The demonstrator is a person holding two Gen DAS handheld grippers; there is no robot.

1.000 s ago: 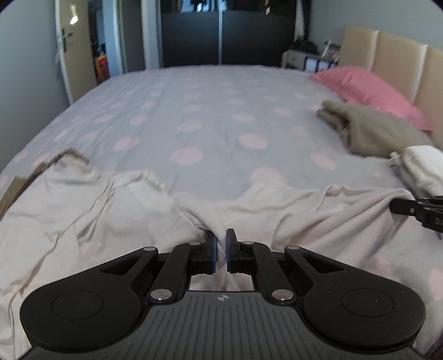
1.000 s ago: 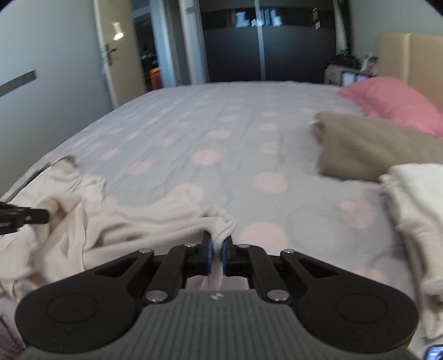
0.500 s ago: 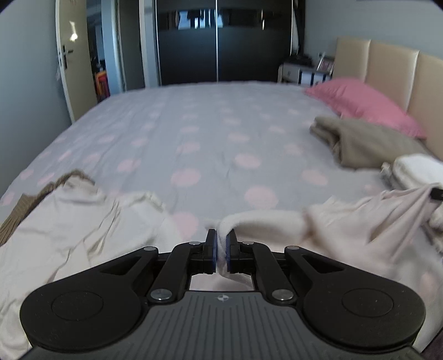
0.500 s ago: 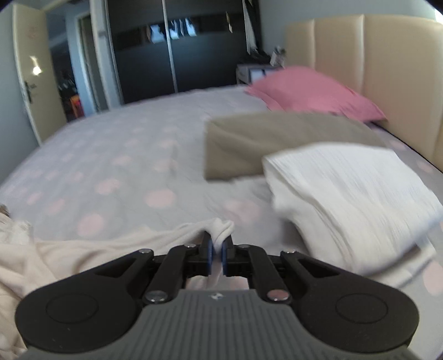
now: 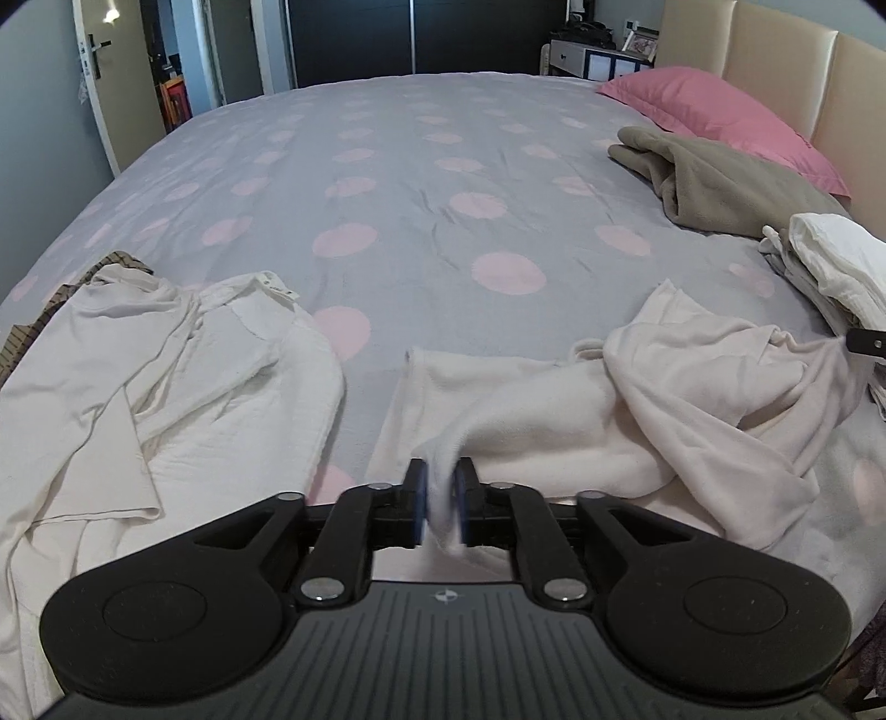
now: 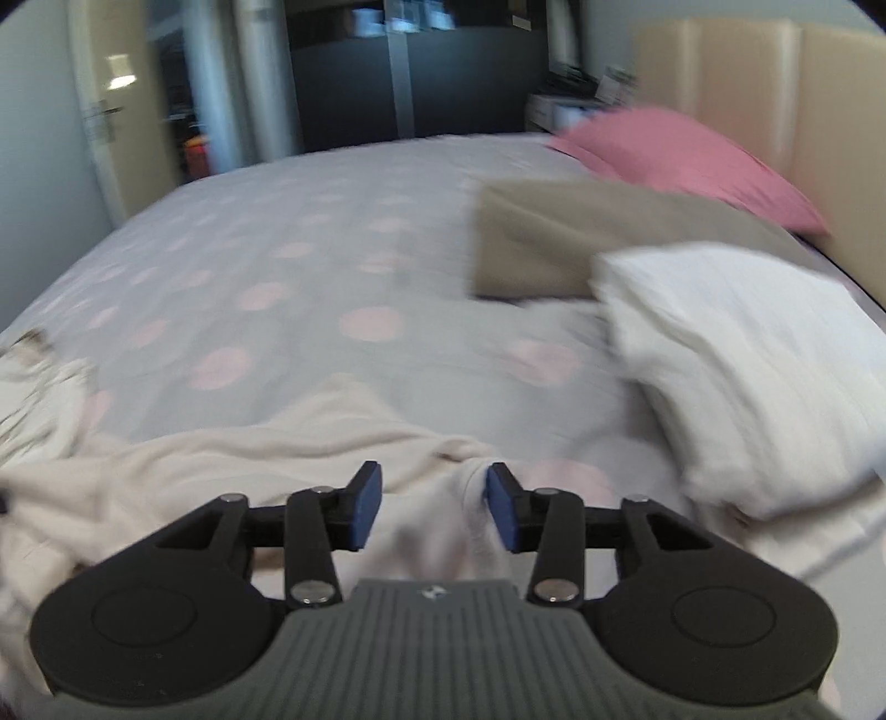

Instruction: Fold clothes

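Note:
A cream garment [image 5: 637, 410] lies rumpled on the bed in front of me; it also shows in the right wrist view [image 6: 266, 459]. My left gripper [image 5: 441, 498] has its jaws slightly parted with a fold of this garment between the pads. My right gripper [image 6: 434, 507] is open, with the garment's edge lying loose between the blue pads [image 6: 501, 512]. The tip of the right gripper shows at the right edge of the left wrist view [image 5: 866, 343].
A second white garment [image 5: 160, 376] lies crumpled at the left. A folded white stack [image 6: 742, 376] and a taupe garment [image 5: 720, 183] sit at the right, before a pink pillow [image 5: 714, 111] and headboard [image 5: 775, 50]. The bed's grey dotted cover [image 5: 421, 166] stretches ahead.
The right gripper has opened and let go of the cream garment. The left gripper's jaws have parted a little. The garment has shifted right, away from the white garment.

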